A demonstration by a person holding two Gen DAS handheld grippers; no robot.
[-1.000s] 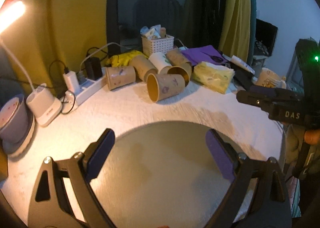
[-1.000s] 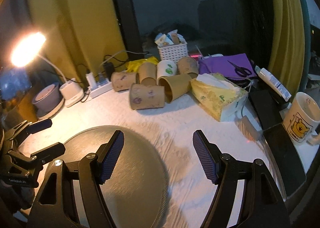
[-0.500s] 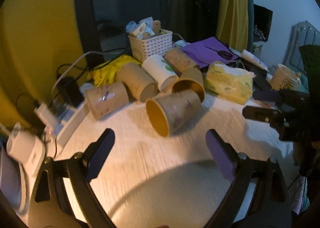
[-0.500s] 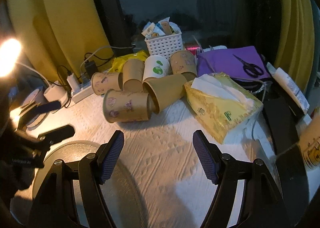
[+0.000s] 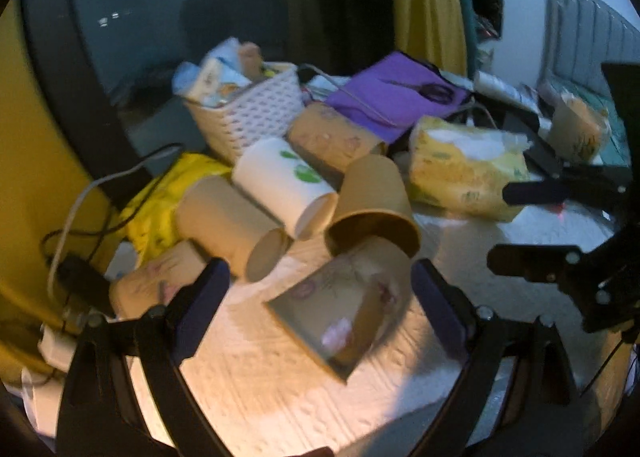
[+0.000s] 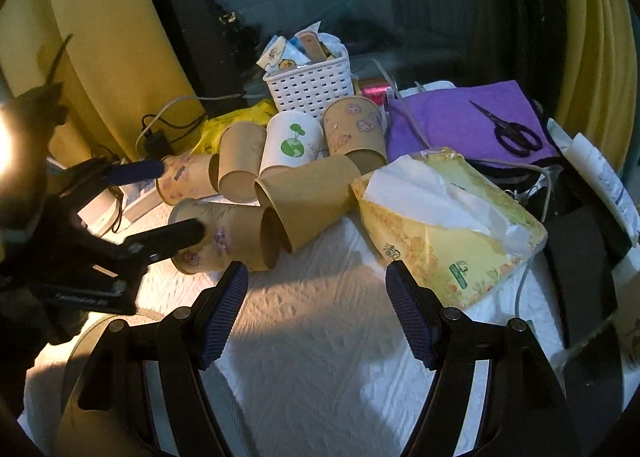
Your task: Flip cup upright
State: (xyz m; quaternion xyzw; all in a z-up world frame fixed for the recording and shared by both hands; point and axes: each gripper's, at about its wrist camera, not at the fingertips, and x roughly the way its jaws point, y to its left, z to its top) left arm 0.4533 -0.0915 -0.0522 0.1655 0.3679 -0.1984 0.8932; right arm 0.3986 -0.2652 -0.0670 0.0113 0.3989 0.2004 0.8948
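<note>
The nearest paper cup [image 5: 344,297] lies on its side on the white textured surface [image 6: 320,337], directly ahead of the left tongs [image 5: 316,293] and framed between their two spread pads, neither of which appears to touch it. Seen from the right wrist view, one black finger [image 6: 176,235] of the left tongs sits against or just in front of this cup's open end, though contact cannot be settled from here. The cup's long axis runs roughly across the front of the pile, its mouth turned toward the left tongs and its base butting against a plain brown cup [image 6: 308,197] that lies behind it. The right tongs [image 6: 316,313] are also wide open and grip nothing; they hover over bare surface, near the cup's base but to its side, so the left hand is judged the nearer and better lined up for the grasp. The cup is kraft brown with faint pink floral marks on its wall and a pale inside (its image is smeared by motion in the left view, so finer detail is lost). Behind it more cups lie tumbled together, among them a white cup [image 6: 292,143] with a green print, in front of a white basket [image 6: 310,87]; a yellow tissue pack [image 6: 448,225] rests to the right.
</note>
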